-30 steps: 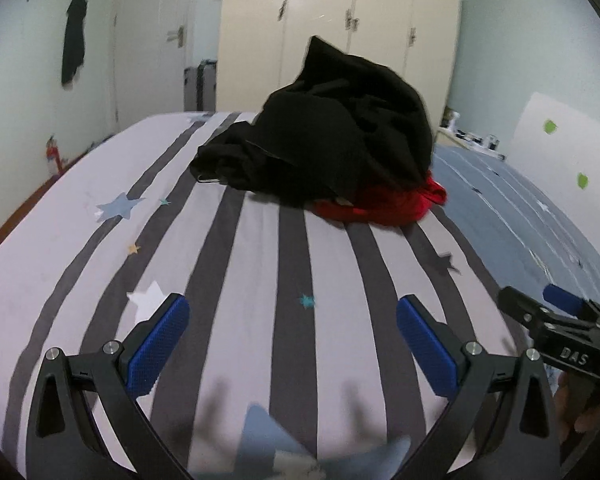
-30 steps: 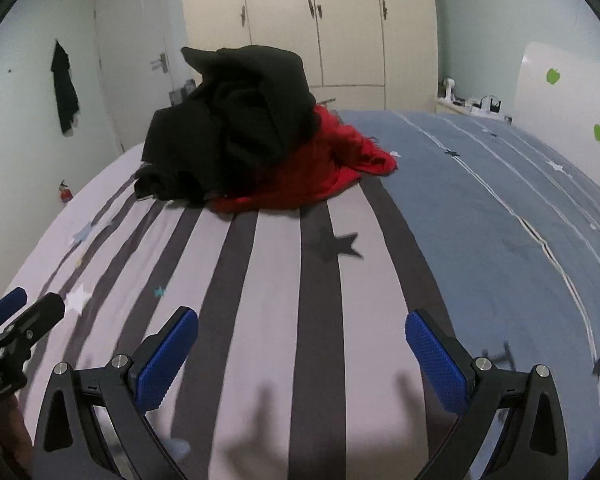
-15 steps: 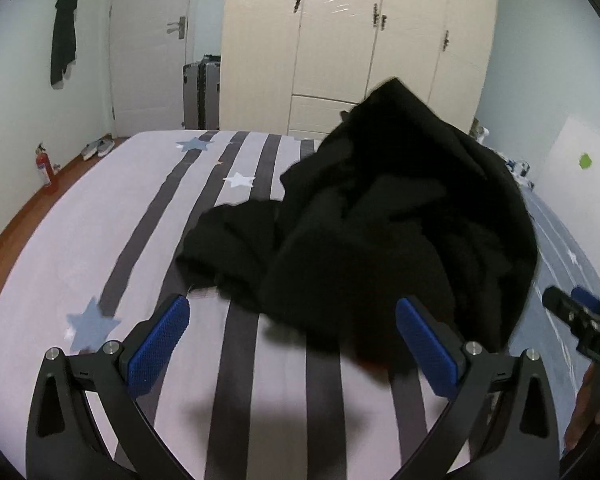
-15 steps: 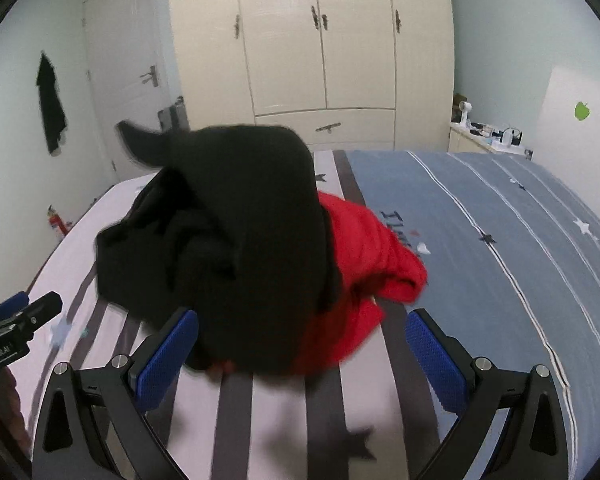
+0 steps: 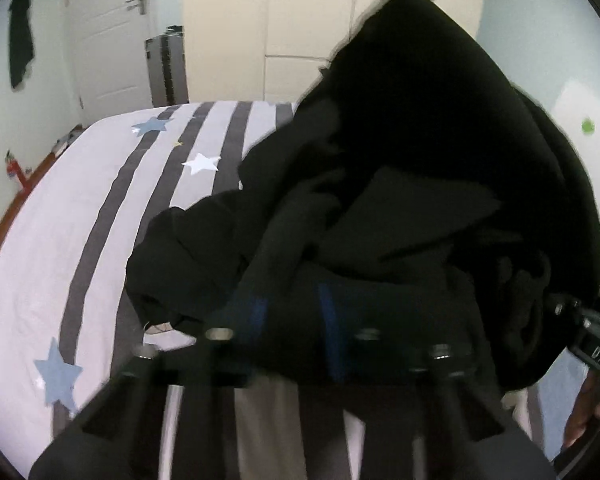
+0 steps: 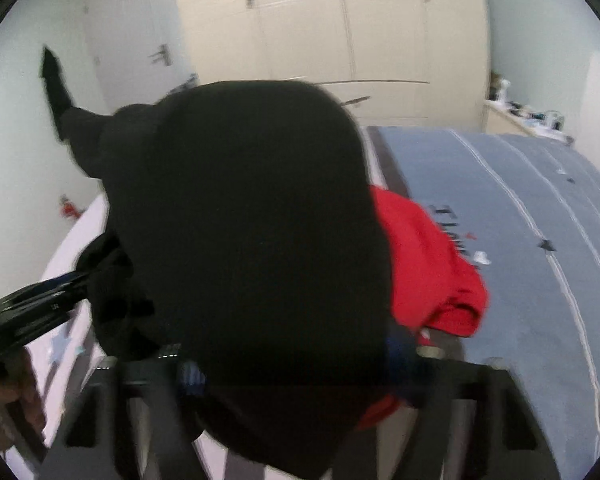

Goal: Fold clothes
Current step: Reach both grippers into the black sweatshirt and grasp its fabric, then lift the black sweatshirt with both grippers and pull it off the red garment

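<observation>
Nearest in the left wrist view, the left gripper has its blue pads drawn narrow; the jaws have just been closing, and a fold of the black garment lies between them, apparently pinched, though blur hides the contact. To the left of these jaws the bed is bare, striped grey and pale with stars, running out to its rounded edge.

In the right wrist view, the right gripper has also just been closing its jaws, now about half wide. The black heap fills the gap and covers most of both pads; whether they press on it I cannot tell. Just right of these jaws and partly under the black cloth lies a red garment. Further right is open blue bedding.

The black garment is a crumpled mound with no clear long axis, rising beyond both pairs of jaws, with a peak at its far side.

Far off stand cream wardrobes, a white door and a dark garment on the wall.
</observation>
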Demonstrator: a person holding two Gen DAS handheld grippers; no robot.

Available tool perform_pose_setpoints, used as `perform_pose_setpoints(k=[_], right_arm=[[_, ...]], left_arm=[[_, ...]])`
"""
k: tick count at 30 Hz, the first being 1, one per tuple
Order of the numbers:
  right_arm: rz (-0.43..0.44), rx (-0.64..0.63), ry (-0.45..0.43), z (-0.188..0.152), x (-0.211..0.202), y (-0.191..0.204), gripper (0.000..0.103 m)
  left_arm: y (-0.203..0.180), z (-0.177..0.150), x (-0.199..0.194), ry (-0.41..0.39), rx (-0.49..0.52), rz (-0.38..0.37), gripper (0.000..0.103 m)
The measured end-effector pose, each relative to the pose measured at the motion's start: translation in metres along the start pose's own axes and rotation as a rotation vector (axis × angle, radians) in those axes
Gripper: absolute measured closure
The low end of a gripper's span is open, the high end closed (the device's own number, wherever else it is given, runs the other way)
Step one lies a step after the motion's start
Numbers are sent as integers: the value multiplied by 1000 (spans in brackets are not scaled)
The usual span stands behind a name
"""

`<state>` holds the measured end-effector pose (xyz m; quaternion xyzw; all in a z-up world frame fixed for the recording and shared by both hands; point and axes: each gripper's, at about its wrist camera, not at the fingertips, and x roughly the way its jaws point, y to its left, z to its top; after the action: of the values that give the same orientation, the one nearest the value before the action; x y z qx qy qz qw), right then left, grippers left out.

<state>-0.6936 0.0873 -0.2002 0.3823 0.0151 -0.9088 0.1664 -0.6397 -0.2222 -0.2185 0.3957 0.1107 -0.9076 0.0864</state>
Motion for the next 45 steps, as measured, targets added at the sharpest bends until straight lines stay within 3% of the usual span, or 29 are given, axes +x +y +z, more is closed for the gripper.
perform_pose_setpoints(k=[4,6,9,13,16,20,25,28,30,32,35,38,42,45], right_arm=[[29,-28,14,-5,-13,3,70],[55,-30,8,-11,-32,1,83],[102,-56,4,-22,-68,-3,94],[171,-79,6,-47,-137,-10,94],[203,-95,60,-87,-183,-11,94],[214,-86,191,-168,-247,-18,94],[85,-79,493,-287,-274,-38,93],[44,-97,548,-314,-290,-33,89],[36,-109,510,-313,-302,-24,83],[35,-123,445,-304,-312,-12,70],[42,-145,371,-285,-303,8,52],[44,-133,362,-279,-292,19,49],[-38,-95,383,-292,-273,16,38],[-116,-72,458,-315,-251,1,38]], left_arm=[[0,-12,-28,-24,5,-58,95],[6,-21,-53,-41,5,-94,95],[18,-41,-99,-55,-8,-136,95],[33,-85,-182,-66,-47,-182,96],[41,-142,-256,-24,-99,-201,96],[55,-236,-319,126,-171,-121,96],[78,-359,-347,395,-247,77,95],[85,-367,-369,358,-289,124,90],[87,-351,-374,286,-290,124,72],[84,-333,-370,209,-281,98,32],[76,-300,-341,129,-228,57,15],[73,-276,-278,160,-135,99,15],[81,-257,-192,253,-54,154,15],[97,-258,-151,315,-74,137,15]])
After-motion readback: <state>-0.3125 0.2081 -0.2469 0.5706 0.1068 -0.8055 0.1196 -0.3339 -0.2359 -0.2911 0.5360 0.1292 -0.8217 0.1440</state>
